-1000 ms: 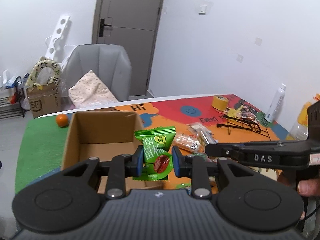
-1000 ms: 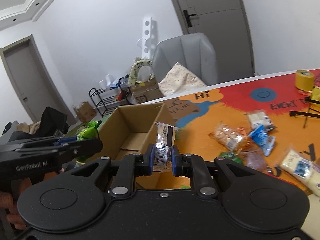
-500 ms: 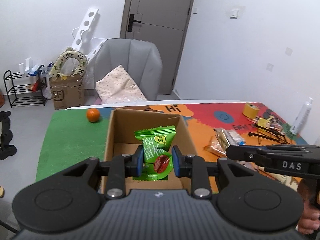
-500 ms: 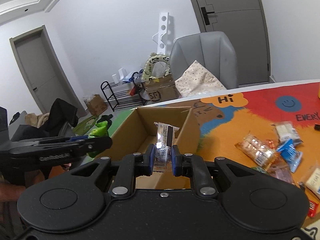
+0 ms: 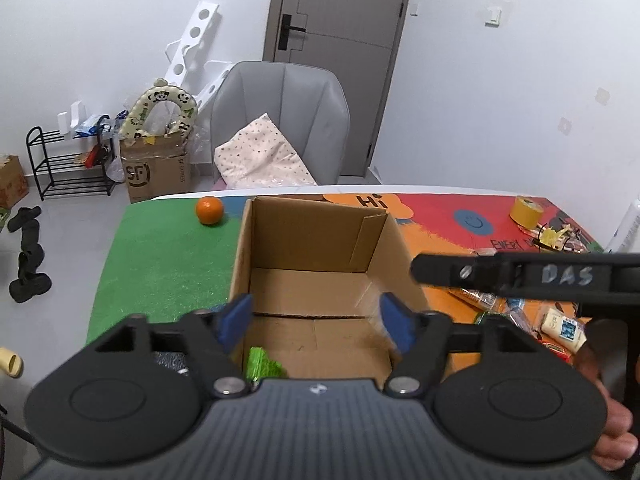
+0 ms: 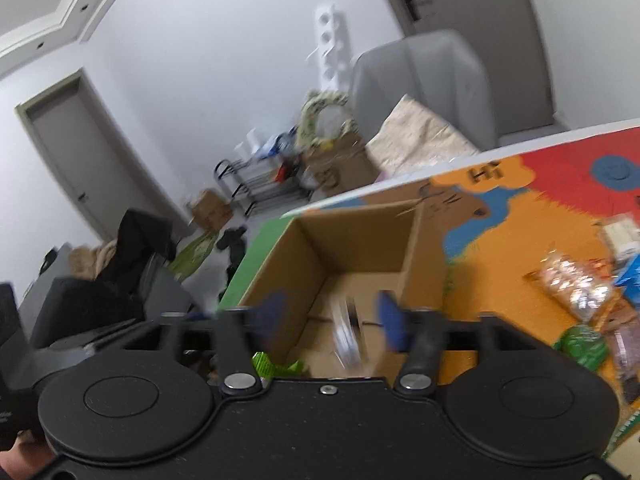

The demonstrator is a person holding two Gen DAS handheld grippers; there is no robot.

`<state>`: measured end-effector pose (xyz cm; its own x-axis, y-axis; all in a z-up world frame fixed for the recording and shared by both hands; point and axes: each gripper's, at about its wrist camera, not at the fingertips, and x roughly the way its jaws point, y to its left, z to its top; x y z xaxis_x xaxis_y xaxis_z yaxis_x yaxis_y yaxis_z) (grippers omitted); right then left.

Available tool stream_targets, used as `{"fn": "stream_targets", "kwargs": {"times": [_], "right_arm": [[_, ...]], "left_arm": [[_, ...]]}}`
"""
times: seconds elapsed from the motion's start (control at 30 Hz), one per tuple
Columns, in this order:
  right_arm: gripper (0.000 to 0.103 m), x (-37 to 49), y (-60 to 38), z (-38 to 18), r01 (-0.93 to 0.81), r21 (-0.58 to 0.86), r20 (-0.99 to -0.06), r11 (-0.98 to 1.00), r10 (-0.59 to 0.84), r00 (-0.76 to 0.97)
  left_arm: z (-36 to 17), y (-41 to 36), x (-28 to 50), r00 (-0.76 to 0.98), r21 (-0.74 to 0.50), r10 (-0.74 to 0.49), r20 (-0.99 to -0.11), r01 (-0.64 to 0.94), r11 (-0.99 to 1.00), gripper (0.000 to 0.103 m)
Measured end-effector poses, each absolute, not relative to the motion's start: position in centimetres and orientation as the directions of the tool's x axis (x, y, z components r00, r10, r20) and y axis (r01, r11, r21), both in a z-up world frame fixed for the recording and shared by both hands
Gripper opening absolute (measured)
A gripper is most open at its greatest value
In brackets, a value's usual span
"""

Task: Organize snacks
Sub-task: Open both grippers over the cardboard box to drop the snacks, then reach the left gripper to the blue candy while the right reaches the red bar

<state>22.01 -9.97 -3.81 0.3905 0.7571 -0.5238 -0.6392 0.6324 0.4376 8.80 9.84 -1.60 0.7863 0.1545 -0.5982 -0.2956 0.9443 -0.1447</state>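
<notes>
A: Left wrist view: the left gripper (image 5: 316, 318) hangs over the open box (image 5: 320, 248), its blue pads (image 5: 236, 316) opening with nothing between them. A green packet (image 5: 262, 364) lies on the box floor by the near left corner.

B: And the right gripper (image 6: 328, 318)?

A: Its jaws are opening too, over the same box (image 6: 424, 256). A clear wrapped snack (image 6: 348, 336) shows as a blur between the pads, touching neither. I cannot tell whether it has reached the floor.

B: Where are the other snacks?

A: Loose on the orange mat (image 6: 492, 288) right of the box: a crinkly clear bag (image 6: 572, 280) and a green one (image 6: 580, 346) nearer the camera. An orange (image 5: 209, 210) sits on the green mat, just left of the box's far corner.
</notes>
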Motion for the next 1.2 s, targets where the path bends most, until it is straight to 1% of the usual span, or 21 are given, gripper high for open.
{"fn": "stream_targets", "kwargs": {"times": [0.07, 0.13, 0.2, 0.23, 0.27, 0.37, 0.5, 0.6, 0.67, 0.73, 0.8, 1.03, 1.2], "right_arm": [[0.064, 21.9, -11.0, -3.9, -0.629, 0.448, -0.528, 0.636, 0.755, 0.388], [0.065, 21.7, -12.3, -4.0, -0.619, 0.444, -0.536, 0.648, 0.745, 0.396], [0.073, 21.5, -13.4, -4.0, -0.609, 0.414, -0.549, 0.677, 0.719, 0.426], [0.08, 21.4, -14.0, -4.1, -0.603, 0.402, -0.553, 0.689, 0.707, 0.44], [0.084, 21.2, -14.8, -4.1, -0.592, 0.395, -0.553, 0.703, 0.696, 0.458], [0.086, 21.1, -16.7, -4.2, -0.568, 0.384, -0.559, 0.728, 0.673, 0.484], [0.093, 20.8, -18.9, -4.5, -0.551, 0.358, -0.567, 0.753, 0.645, 0.513], [0.095, 20.9, -20.3, -4.7, -0.533, 0.369, -0.567, 0.761, 0.639, 0.52], [0.097, 20.9, -21.2, -4.8, -0.519, 0.363, -0.572, 0.774, 0.625, 0.532], [0.097, 20.8, -22.0, -4.9, -0.513, 0.351, -0.577, 0.784, 0.612, 0.541], [0.097, 20.8, -22.9, -5.1, -0.506, 0.347, -0.579, 0.79, 0.605, 0.547], [0.097, 21.0, -25.9, -5.7, -0.474, 0.34, -0.588, 0.812, 0.577, 0.567], [0.097, 21.3, -28.5, -6.2, -0.443, 0.367, -0.575, 0.818, 0.574, 0.583]], "left_arm": [[-1.7, 9.6, 8.5, 0.785, -0.16, 0.15, -0.602, -0.302, 0.94, 0.088], [-1.9, 9.4, 8.5, 0.772, -0.179, 0.139, -0.62, -0.312, 0.933, 0.091], [-2.3, 8.9, 8.6, 0.759, -0.195, 0.12, -0.64, -0.311, 0.93, 0.091], [-2.3, 8.7, 8.7, 0.756, -0.195, 0.118, -0.644, -0.311, 0.93, 0.091], [-2.4, 8.2, 8.7, 0.755, -0.187, 0.124, -0.644, -0.312, 0.931, 0.091], [-2.5, 6.8, 8.8, 0.757, -0.168, 0.136, -0.64, -0.31, 0.936, 0.091], [-2.4, 5.1, 9.1, 0.763, -0.191, 0.107, -0.638, -0.291, 0.937, 0.091], [-2.3, 3.9, 9.3, 0.768, -0.186, 0.099, -0.633, -0.275, 0.943, 0.092], [-2.2, 3.0, 9.3, 0.776, -0.18, 0.088, -0.625, -0.254, 0.95, 0.099], [-2.2, 2.3, 9.3, 0.781, -0.194, 0.056, -0.622, -0.223, 0.955, 0.103], [-2.1, 1.5, 9.4, 0.782, -0.209, 0.028, -0.623, -0.201, 0.957, 0.103], [-2.4, -1.2, 9.9, 0.777, -0.197, -0.007, -0.63, -0.151, 0.969, 0.103], [-3.1, -2.9, 10.3, 0.767, -0.198, -0.032, -0.641, -0.125, 0.972, 0.103]]}}
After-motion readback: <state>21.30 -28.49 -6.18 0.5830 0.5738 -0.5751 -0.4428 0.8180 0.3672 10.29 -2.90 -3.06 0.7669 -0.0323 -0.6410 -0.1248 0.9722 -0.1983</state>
